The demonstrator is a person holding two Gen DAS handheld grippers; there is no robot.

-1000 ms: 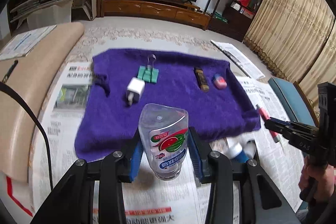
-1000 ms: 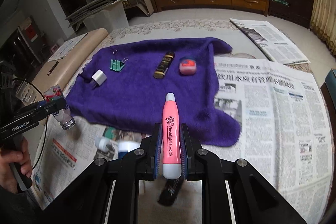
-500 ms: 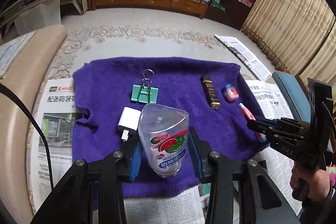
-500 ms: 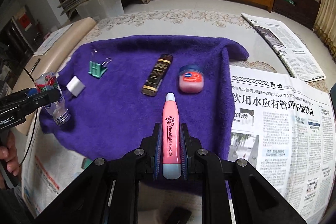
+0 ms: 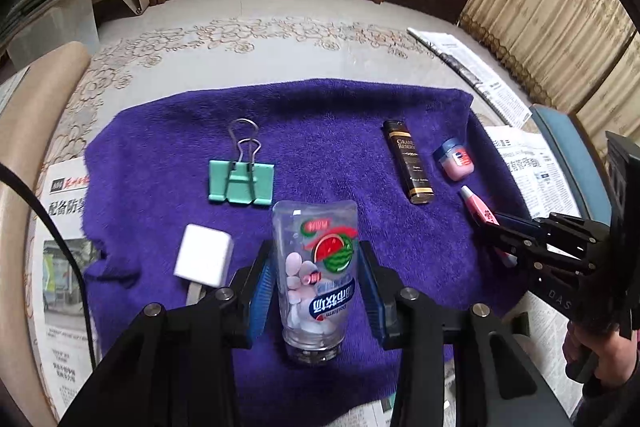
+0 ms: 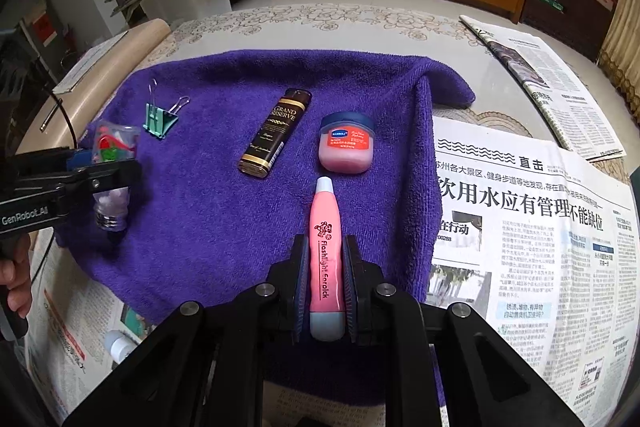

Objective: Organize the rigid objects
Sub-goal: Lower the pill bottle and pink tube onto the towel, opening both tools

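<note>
Two hand-held grippers work over a purple towel [image 5: 328, 131] spread on newspaper [image 6: 532, 227]. The left gripper [image 5: 314, 283] has its blue-padded jaws closed against the sides of a clear candy bottle [image 5: 316, 271], which is held inverted, cap downward, above the near part of the towel; white tablets show inside it, and its label carries a watermelon picture. The right gripper [image 6: 325, 287] clamps a pink pen-shaped flashlight [image 6: 326, 255] lengthwise between its jaws, with the pale blue tip pointing forward toward a small pink balm jar [image 6: 346, 143]. Whether the flashlight touches the towel cannot be told.

Four objects lie on the towel. A green binder clip [image 5: 241, 181] sits toward the left, its wire handles pointing away from the left camera. A white charger plug [image 5: 203, 261] lies just beside the left gripper's left finger. A dark brown lighter [image 6: 275, 133] with gold lettering lies right of centre, and the balm jar stands just beside it, nearer the towel's right edge. The flashlight tip is close to the jar but apart from it.

In the right wrist view, a white-capped bottle [image 6: 119, 345] lies on the newspaper near the towel's front-left corner. A person's hand [image 5: 600, 355] grips the right gripper's handle.
</note>
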